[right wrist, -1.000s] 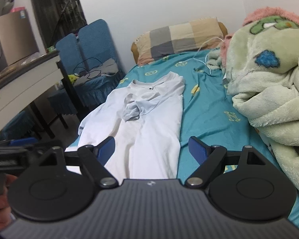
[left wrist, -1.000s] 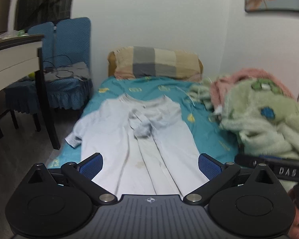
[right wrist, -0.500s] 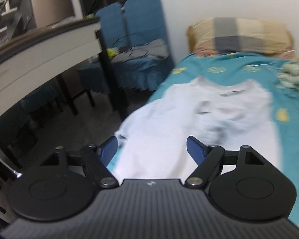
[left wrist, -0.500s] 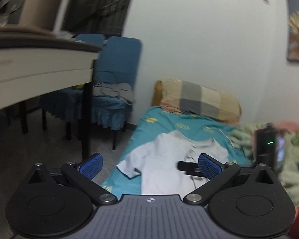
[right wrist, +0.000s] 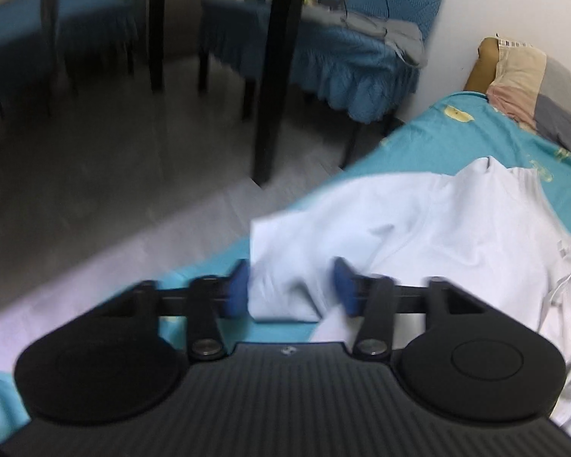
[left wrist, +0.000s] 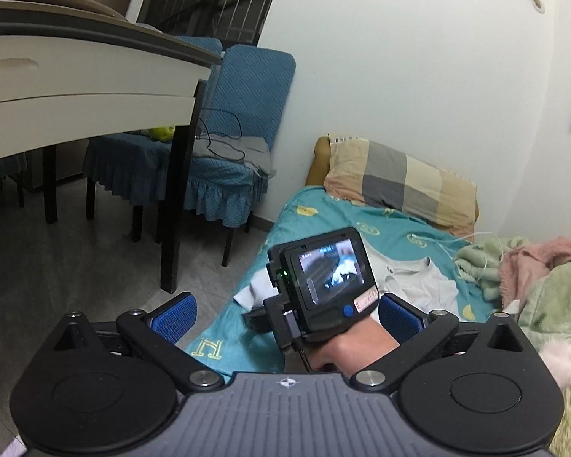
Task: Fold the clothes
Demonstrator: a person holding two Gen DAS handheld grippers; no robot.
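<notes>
A white shirt (right wrist: 456,228) lies spread on the teal bed sheet (right wrist: 449,133); it also shows in the left wrist view (left wrist: 422,282), mostly hidden behind the right gripper's camera body (left wrist: 323,285) and hand. My right gripper (right wrist: 291,285) is low over the shirt's left sleeve (right wrist: 281,262) near the bed edge, jaws partly closed with the sleeve cloth between the blue pads, not pinched. My left gripper (left wrist: 285,314) is open and empty, held back above the foot of the bed.
A white desk with black legs (left wrist: 179,198) and blue-covered chairs (left wrist: 240,122) stand left of the bed. A plaid pillow (left wrist: 399,179) lies at the head. Green and pink blankets (left wrist: 544,289) are piled on the right. Grey floor (right wrist: 133,190) lies left.
My right gripper has swung left and down to the shirt's left sleeve and narrowed its jaws. My left gripper has pulled back and turned left; the right gripper now fills its view.
</notes>
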